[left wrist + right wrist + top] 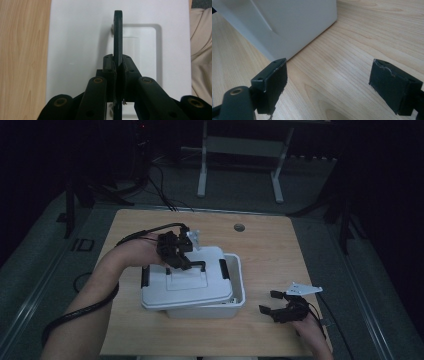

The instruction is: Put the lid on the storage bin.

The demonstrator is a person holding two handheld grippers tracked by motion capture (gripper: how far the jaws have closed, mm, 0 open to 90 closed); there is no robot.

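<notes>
- Two grippers here, doing very different things. The left gripper [176, 251] sits over the middle of the frame in the high view, its jaws pinched tight on the black handle [118, 37] of the white lid [182, 277].
- That lid lies skewed on the white bin [238, 292], shifted toward the left of the frame, so the bin's right edge shows open beside it.
- In the left gripper view the handle stands up on edge, and its long axis runs straight up the frame, in line with the jaws. So the grip is along the bar, not across it.
- Lid's long axis runs left-right across the table [270, 245].
- The right gripper [280, 307] rests at lower right, jaws wide apart and holding nothing, pointing left at the bin's near corner, clearly apart from it.
- Left hand is obviously the one on the job; my guess is sliding the lid right would seat it.
</notes>
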